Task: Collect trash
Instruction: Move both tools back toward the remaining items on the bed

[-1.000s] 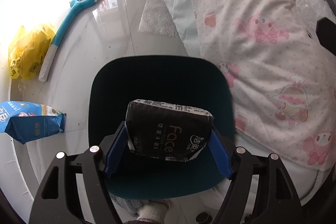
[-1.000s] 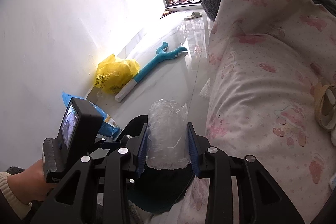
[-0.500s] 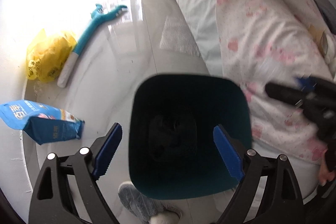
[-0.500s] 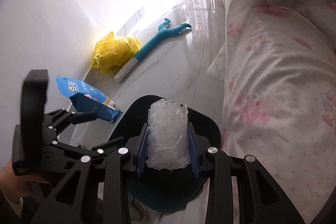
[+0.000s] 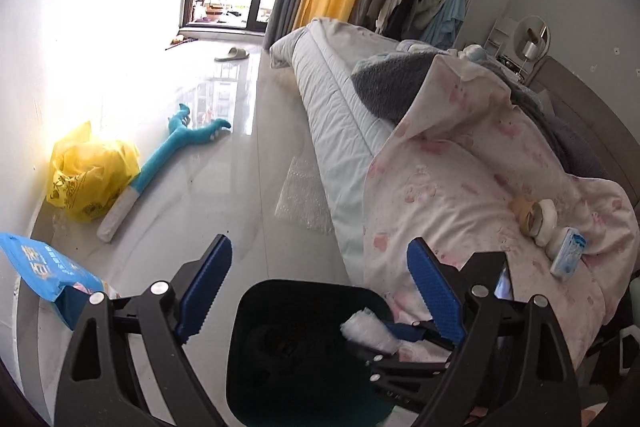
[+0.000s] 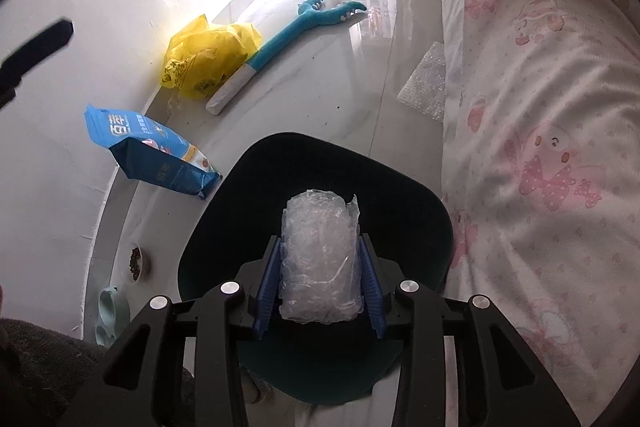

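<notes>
A dark teal trash bin (image 5: 280, 355) stands on the floor beside the bed; it also shows in the right wrist view (image 6: 320, 187). My right gripper (image 6: 322, 285) is shut on a roll of clear bubble wrap (image 6: 320, 259) and holds it over the bin's mouth. The same roll (image 5: 366, 331) shows at the bin's right rim in the left wrist view. My left gripper (image 5: 320, 283) is open and empty, raised above the bin's near side. A dark shape lies deep inside the bin, unclear.
On the floor by the wall lie a blue bag (image 6: 148, 151), a yellow plastic bag (image 5: 88, 179) and a teal long-handled toy (image 5: 172, 155). A bubble wrap sheet (image 5: 304, 195) lies by the bed. Tape rolls (image 5: 536, 217) and a small box (image 5: 568, 257) rest on the pink quilt.
My left gripper opened and dropped the black tissue pack into the bin, then tilted up and back. My right gripper carried the bubble wrap roll over the bin.
</notes>
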Tool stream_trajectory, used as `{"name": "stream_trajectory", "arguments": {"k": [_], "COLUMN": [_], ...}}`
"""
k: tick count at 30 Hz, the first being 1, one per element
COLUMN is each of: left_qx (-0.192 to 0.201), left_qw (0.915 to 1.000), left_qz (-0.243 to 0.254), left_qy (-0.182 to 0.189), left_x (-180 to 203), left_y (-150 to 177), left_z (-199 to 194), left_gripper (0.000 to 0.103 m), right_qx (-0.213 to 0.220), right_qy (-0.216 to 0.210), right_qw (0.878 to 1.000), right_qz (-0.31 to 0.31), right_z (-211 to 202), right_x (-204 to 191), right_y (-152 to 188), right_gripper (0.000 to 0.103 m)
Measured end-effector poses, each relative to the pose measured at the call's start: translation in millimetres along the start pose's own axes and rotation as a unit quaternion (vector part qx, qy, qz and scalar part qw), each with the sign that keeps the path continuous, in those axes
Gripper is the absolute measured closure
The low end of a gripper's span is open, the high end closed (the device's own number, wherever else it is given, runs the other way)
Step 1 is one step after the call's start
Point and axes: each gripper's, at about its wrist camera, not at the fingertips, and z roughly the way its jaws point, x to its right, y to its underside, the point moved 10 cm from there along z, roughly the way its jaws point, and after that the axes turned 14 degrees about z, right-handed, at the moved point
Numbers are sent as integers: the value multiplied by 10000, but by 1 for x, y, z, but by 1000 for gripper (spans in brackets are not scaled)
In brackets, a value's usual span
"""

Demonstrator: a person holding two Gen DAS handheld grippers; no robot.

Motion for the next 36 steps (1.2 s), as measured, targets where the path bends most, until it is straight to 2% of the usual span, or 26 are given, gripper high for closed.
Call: {"name": "stream_trajectory", "arguments": {"k": [1, 3, 5, 14, 21, 25, 31, 36], "left_qx": [35, 106, 134, 314, 385, 696, 1069, 1071], "left_qw": [10000, 9999, 9999, 9979, 9976, 9949, 9900, 9887], "left_qz": [4, -6, 36, 560, 552, 725, 903, 1015], "left_qy": [0, 61, 59, -27, 133, 122, 164, 255], "left_x": [1, 5, 9, 39, 60, 74, 97, 121], "left_y": [-4, -9, -14, -23, -17, -29, -48, -57], "left_z": [-1, -4, -5, -18, -31, -46, -47, -36], "left_gripper": [12, 12, 12, 12, 11, 6, 6, 6], "right_qx": [-36, -96, -37, 722, 1284, 1814, 2619, 3302], "right_qy": [20, 86, 114, -385, -535, -330, 119, 607], "right_qw": [10000, 9997, 9994, 9961, 9902, 9828, 9650, 9407], "right_qz": [-67, -228, -321, -338, -74, -140, 115, 487], "right_z": [1, -1, -8, -70, -117, -149, -198, -241], "right_x": [-3, -5, -5, -6, 6, 19, 69, 125], "right_y": [3, 10, 14, 8, 14, 13, 0, -13], "right_gripper": [43, 32, 32, 29, 29, 25, 23, 16]}}
